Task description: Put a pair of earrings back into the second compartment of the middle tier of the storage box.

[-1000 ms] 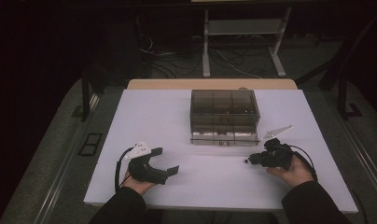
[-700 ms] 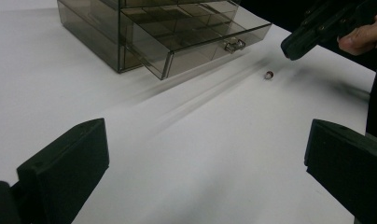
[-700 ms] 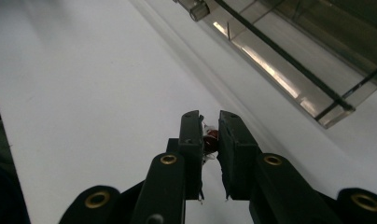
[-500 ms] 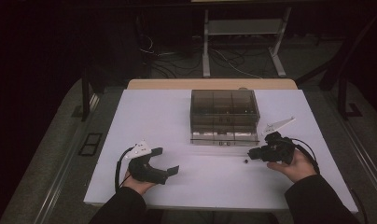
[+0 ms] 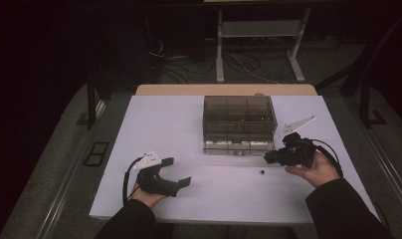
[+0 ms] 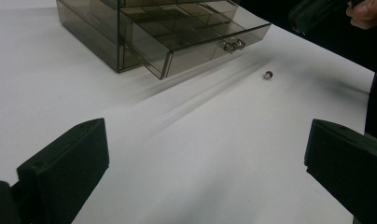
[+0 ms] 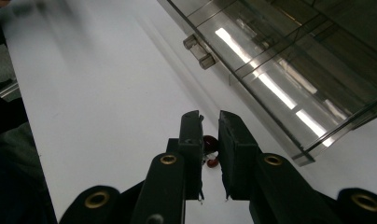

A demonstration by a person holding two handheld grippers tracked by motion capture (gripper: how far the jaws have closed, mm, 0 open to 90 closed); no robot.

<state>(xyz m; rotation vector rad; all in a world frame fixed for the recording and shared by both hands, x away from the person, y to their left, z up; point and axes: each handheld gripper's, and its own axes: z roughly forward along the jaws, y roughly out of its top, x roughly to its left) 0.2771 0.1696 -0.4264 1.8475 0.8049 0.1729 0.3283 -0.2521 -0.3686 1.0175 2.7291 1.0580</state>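
Right gripper view: the right gripper [image 7: 209, 135], jaws nearly pressed together, hovers over a bead [image 7: 210, 142]; tiny, hard, likely rolls, so pinch across its middle; left gripper [image 5: 176, 172] spread.

table top [image 5: 169, 129] is plain white, no pattern, with a tan wooden strip showing along the far edge; the drawer box [image 5: 238, 124] is smoky grey see-through plastic, clear little handle [image 7: 199, 51] on the drawer front; both grippers, left [image 5: 181, 172] and right [image 5: 269, 158], are matte black, with brass-coloured rivets on the right one's jaws; each carries a pale grey plate; tiny bead [image 6: 268, 74] on the table looks dark red with a silvery bit; sleeves [image 5: 346, 209] are black; floor is grey.
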